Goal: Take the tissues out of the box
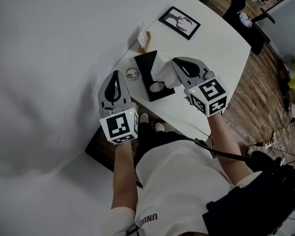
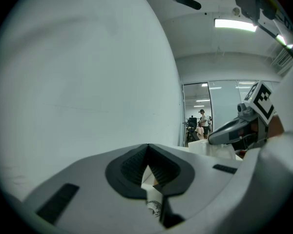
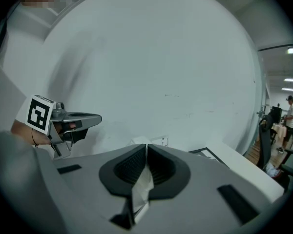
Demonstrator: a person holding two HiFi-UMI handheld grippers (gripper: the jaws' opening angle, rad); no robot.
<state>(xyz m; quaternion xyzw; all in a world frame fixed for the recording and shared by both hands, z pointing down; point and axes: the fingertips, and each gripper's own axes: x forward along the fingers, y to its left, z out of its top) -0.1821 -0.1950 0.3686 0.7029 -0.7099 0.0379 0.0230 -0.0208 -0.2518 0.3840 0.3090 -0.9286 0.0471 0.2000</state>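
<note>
Nearest you, your left gripper (image 2: 148, 147) hangs with its pads pressed together on nothing, just left of the black tissue box (image 1: 146, 69) on the white table (image 1: 211, 48). Just beyond, your right gripper (image 3: 146, 147) pinches a white tissue (image 3: 142, 186) between closed pads, the sheet bunched above the box top. To my eye the task is early. This sheet looks not yet clear of the box, and any tissues inside are hidden.
</note>
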